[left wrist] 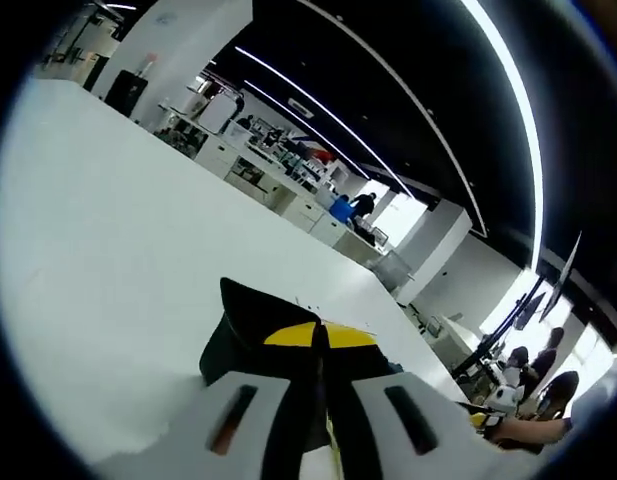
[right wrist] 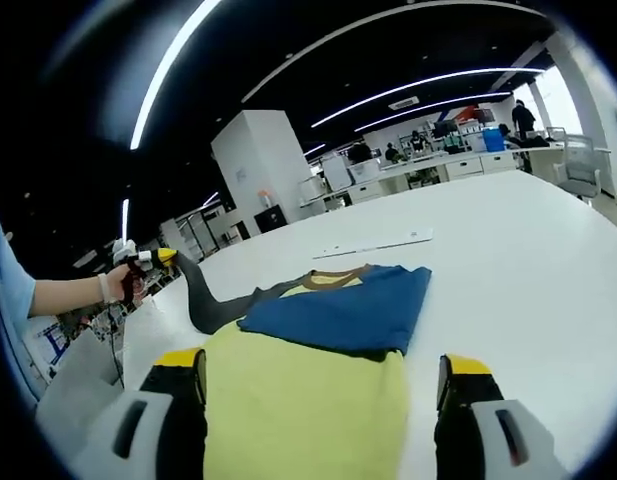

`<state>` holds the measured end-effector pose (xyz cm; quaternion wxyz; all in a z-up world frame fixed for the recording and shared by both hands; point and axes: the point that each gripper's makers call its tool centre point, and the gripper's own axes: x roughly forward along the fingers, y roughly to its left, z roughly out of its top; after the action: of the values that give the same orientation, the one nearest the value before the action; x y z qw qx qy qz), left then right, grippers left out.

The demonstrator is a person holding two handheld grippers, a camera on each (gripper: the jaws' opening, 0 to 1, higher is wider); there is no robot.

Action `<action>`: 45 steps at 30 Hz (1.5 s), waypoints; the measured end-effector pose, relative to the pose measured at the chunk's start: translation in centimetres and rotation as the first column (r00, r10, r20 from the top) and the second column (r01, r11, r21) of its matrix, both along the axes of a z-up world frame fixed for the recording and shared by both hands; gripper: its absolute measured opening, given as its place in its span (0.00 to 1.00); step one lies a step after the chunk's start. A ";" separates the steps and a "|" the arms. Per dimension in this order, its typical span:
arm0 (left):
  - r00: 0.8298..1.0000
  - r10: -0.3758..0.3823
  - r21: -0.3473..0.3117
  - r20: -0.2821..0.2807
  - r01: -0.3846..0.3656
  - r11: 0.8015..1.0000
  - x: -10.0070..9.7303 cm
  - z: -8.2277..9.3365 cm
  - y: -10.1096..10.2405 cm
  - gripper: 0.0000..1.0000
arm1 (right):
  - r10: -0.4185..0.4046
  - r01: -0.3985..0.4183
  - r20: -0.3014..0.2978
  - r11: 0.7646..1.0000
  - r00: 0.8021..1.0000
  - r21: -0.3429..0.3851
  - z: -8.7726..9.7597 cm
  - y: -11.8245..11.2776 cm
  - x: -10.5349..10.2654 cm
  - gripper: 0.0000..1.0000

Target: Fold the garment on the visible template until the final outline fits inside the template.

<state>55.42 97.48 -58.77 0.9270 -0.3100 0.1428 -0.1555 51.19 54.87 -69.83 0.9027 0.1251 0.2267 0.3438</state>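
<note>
Garment, yellow body with blue part folded over, lies flat on white table, near the right gripper, whose jaws stand wide apart. Left gripper jaws closed, pinching the dark sleeve lifted at far left. Fabric looks light, soft, floppy; best grabbed at hem corners.

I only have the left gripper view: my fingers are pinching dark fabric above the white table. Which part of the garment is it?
Observer: The dark sleeve, pulled out sideways from the garment by the left gripper.
Operator: How does the rest lie?
Observer: Flat on the table, with the blue part on top of the yellow part.
Operator: And the right gripper?
Observer: The right gripper is open, holding nothing, its fingers straddling the yellow part.
</note>
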 end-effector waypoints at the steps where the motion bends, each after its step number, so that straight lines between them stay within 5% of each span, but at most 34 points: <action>1: 1.000 -0.010 -0.004 -0.001 0.010 1.000 0.2 -0.1 -0.7 0.00 | -0.003 0.003 0.000 1.000 1.000 0.005 0.0 0.0 0.0 0.97; 18: 0.974 -0.223 -0.063 0.047 0.226 0.972 5.6 1.7 -13.5 0.00 | -0.012 0.011 0.010 0.999 1.000 0.037 0.1 -0.9 -0.1 0.95; 21: 0.966 -0.255 -0.044 0.037 0.256 0.966 6.3 1.4 -15.9 0.00 | -0.012 0.012 0.010 0.999 1.000 0.045 0.1 -1.1 0.0 0.95; 28: 0.957 -0.290 -0.116 0.014 0.290 0.950 7.5 -0.1 -20.3 0.00 | -0.017 0.016 0.025 0.999 1.000 0.046 0.4 -1.5 0.3 0.95; 40: 0.909 -0.416 -0.131 0.026 0.415 0.900 7.8 -0.8 -29.2 0.00 | -0.041 0.040 0.027 0.998 0.999 0.040 0.2 -3.1 -0.3 0.94; 45: 0.880 -0.475 -0.111 -0.004 0.472 0.875 7.1 -3.1 -32.8 0.00 | -0.042 0.042 0.008 0.998 0.999 0.043 -0.4 -3.2 -0.9 0.94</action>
<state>62.54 64.70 -61.83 0.8406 -0.3169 0.2203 -0.3800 50.25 51.70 -70.28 0.9078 0.1477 0.2126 0.3299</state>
